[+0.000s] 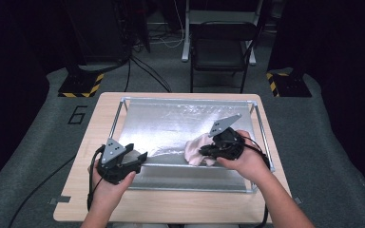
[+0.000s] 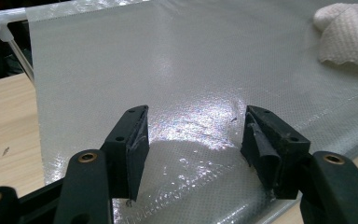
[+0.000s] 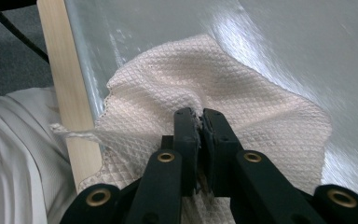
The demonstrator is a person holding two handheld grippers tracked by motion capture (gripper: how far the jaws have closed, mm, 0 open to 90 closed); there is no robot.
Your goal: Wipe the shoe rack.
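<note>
A pale pink waffle-weave cloth (image 1: 195, 149) lies bunched on the shiny silver sheet (image 1: 171, 126) right of centre. My right gripper (image 1: 204, 152) is shut on the cloth; in the right gripper view the cloth (image 3: 242, 98) is pinched between the closed jaws of that gripper (image 3: 200, 116) and spreads out beyond them. At the sheet's near left edge my left gripper (image 1: 140, 156) stands open with nothing in it. The left gripper view has the open gripper (image 2: 193, 135) over bare sheet (image 2: 168, 70), with the cloth (image 2: 349, 32) far off at the top right.
The sheet is stretched over a metal frame (image 1: 261, 128) on a wooden table (image 1: 85, 142). A black chair (image 1: 221, 47) and stand bases with yellow-black tape (image 1: 81, 85) sit on the floor beyond. A white sleeve (image 3: 14, 154) lies by the table edge.
</note>
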